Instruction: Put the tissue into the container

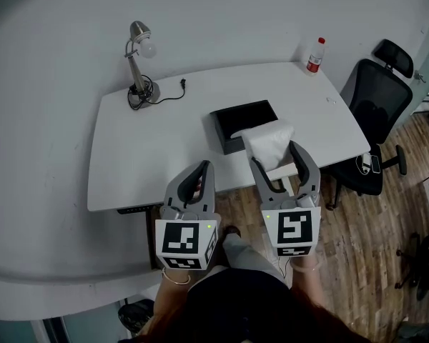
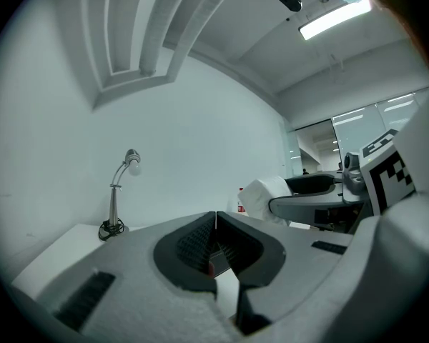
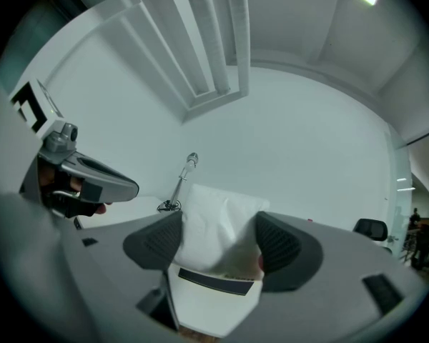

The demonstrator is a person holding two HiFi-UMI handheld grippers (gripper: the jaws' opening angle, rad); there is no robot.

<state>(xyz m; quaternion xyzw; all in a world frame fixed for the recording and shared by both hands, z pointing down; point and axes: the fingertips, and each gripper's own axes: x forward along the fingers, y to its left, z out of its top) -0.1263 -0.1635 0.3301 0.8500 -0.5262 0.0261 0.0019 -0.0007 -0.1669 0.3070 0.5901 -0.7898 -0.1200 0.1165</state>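
Fingers, right: the pads (image 3: 154,243) of my right gripper (image 1: 274,156) sit part-way apart, pinched on a white tissue (image 1: 268,141) that bulges up between them.
Fingers, left: my left gripper (image 1: 203,166) has its tips pressed together, with nothing caught in them.
Tissue: up in my right grip. From the head view it overlaps the near right corner of the black box (image 1: 219,128). I cannot tell whether it touches the rim.
Black box: open-topped and dark inside, resting on the white table (image 1: 143,163).
Left gripper, place: near and left of the box, over the table's front edge, just beside my right gripper.
Lamp (image 1: 137,63): far and left of the box, well apart from it, with its cord and plug (image 1: 182,84) trailing toward the box.
Bottle (image 1: 314,54): far and right of the box. It is upright, with a red cap and a red label.
Chair (image 1: 375,106): right of the box, past the table's end, on the wooden floor (image 1: 357,263).
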